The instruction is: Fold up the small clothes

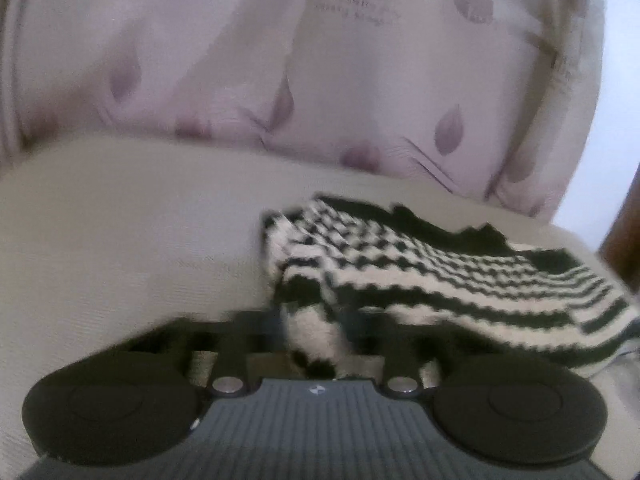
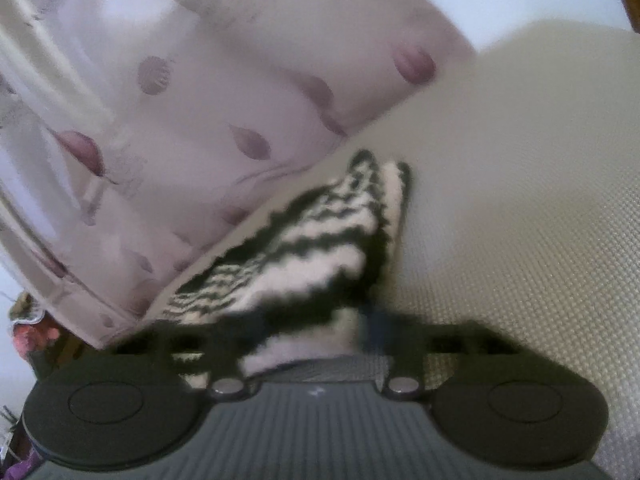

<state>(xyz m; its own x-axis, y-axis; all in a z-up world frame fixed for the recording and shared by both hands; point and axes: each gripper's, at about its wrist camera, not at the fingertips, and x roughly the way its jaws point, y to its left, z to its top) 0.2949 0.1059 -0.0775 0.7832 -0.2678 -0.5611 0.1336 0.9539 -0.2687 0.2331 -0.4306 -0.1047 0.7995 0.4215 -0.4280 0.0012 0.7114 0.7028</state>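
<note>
A small black-and-white striped knit garment (image 1: 420, 268) lies on a cream textured cushion (image 1: 120, 232). In the left wrist view my left gripper (image 1: 314, 340) is shut on a bunched corner of it, and the rest spreads to the right. In the right wrist view my right gripper (image 2: 316, 344) is shut on another edge of the striped garment (image 2: 304, 248), which rises away toward the upper middle. Both views are blurred and the fingertips are hidden by the fabric.
A pale pink pillow with purple leaf prints (image 1: 280, 60) stands behind the garment and shows at the left in the right wrist view (image 2: 160, 120). The cream cushion (image 2: 520, 220) stretches to the right there. A dark wooden edge (image 1: 624, 232) shows at far right.
</note>
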